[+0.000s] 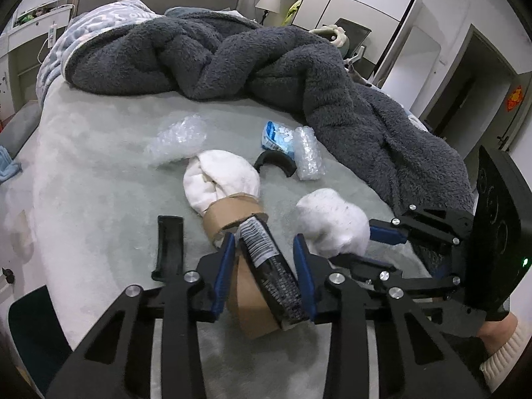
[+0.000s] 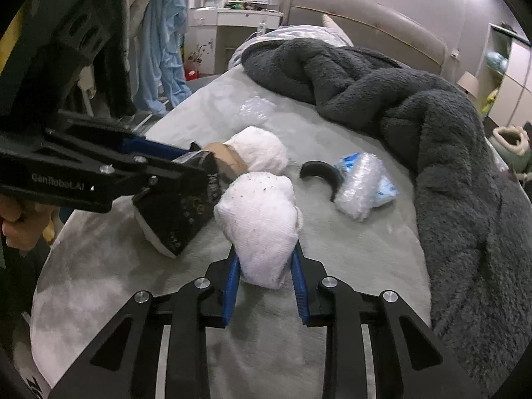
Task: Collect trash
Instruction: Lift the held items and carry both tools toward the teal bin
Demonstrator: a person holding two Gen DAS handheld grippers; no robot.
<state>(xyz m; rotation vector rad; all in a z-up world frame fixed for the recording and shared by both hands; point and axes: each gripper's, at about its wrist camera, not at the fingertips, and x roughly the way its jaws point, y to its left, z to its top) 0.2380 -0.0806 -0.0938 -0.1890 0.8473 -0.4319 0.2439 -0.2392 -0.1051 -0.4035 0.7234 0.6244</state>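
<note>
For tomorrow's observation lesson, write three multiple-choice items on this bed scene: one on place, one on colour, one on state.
1. Where does the curved black piece lie?
A. on the grey blanket
B. beside the bubble-wrap bundle
C. on the floor

2. What colour is the wad in the right hand-held gripper?
A. white
B. blue
C. brown

3. What is the left hand-held gripper doing?
A. hanging open, holding nothing
B. gripping the lamp
C. shut on the black packet

Answers: B, its end touches the bundle; A, white fluffy wad; C, both pads press the packet.
</note>
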